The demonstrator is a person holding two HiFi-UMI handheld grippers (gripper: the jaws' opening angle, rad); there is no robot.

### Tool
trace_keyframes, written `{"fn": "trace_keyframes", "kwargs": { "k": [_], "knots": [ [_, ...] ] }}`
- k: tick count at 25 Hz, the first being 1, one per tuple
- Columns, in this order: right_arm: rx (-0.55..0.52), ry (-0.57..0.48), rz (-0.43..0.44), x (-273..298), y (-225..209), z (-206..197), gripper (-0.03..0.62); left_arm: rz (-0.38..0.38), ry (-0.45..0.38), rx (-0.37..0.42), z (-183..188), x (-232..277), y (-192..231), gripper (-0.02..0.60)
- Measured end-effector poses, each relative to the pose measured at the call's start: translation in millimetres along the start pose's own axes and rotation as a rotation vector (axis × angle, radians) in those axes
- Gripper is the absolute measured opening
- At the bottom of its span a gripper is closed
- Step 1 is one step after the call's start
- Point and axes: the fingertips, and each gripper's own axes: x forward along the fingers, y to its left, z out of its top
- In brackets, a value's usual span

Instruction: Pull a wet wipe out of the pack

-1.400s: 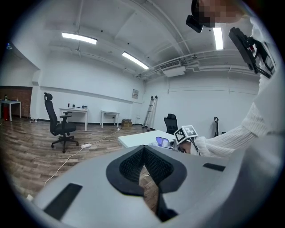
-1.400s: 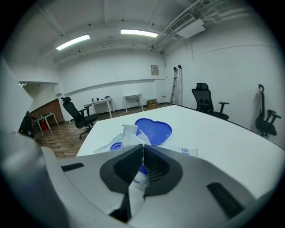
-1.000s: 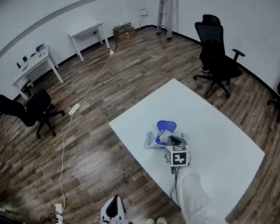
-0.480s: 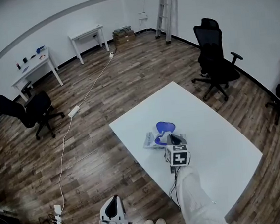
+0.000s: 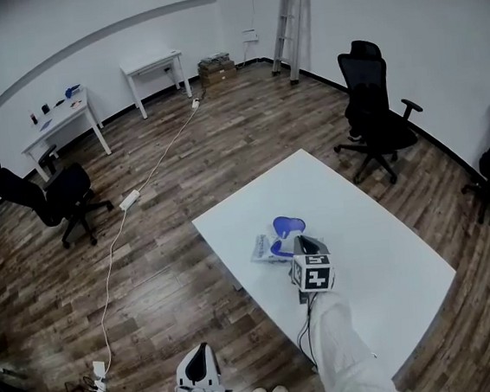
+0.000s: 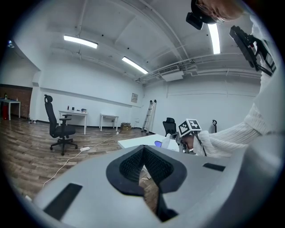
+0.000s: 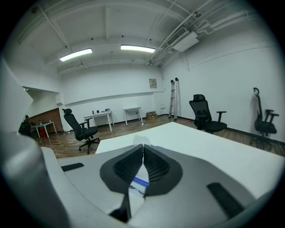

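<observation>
The wipes pack [image 5: 264,248] lies on the white table [image 5: 381,246] near its left edge, with its blue lid [image 5: 288,226] flipped open. My right gripper [image 5: 302,244] hovers just over the pack's opening. In the right gripper view this gripper [image 7: 143,149] is shut, and a thin white wet wipe [image 7: 133,199] runs between the pads. A bit of the blue-printed pack [image 7: 139,181] shows below them. My left gripper [image 5: 199,377] hangs off the table over the wooden floor; its jaws [image 6: 143,149] are shut on nothing.
A black office chair [image 5: 374,99] stands beyond the table's far corner and another [image 5: 62,197] at the left. Two white desks [image 5: 58,115] and a ladder [image 5: 287,17] line the back wall. A power cable with strips [image 5: 128,197] runs across the floor.
My right gripper has risen a little above the pack, still shut. The left gripper has stayed where it was.
</observation>
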Motion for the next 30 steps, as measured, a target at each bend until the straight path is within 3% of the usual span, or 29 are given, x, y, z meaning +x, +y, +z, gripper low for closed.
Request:
{"fn": "trace_keyframes", "kwargs": {
  "k": [30],
  "knots": [
    [-0.027,-0.091,-0.002,-32,15,47,0.014,-0.011,-0.048,-0.024,11,-11,12,0.0]
  ]
}}
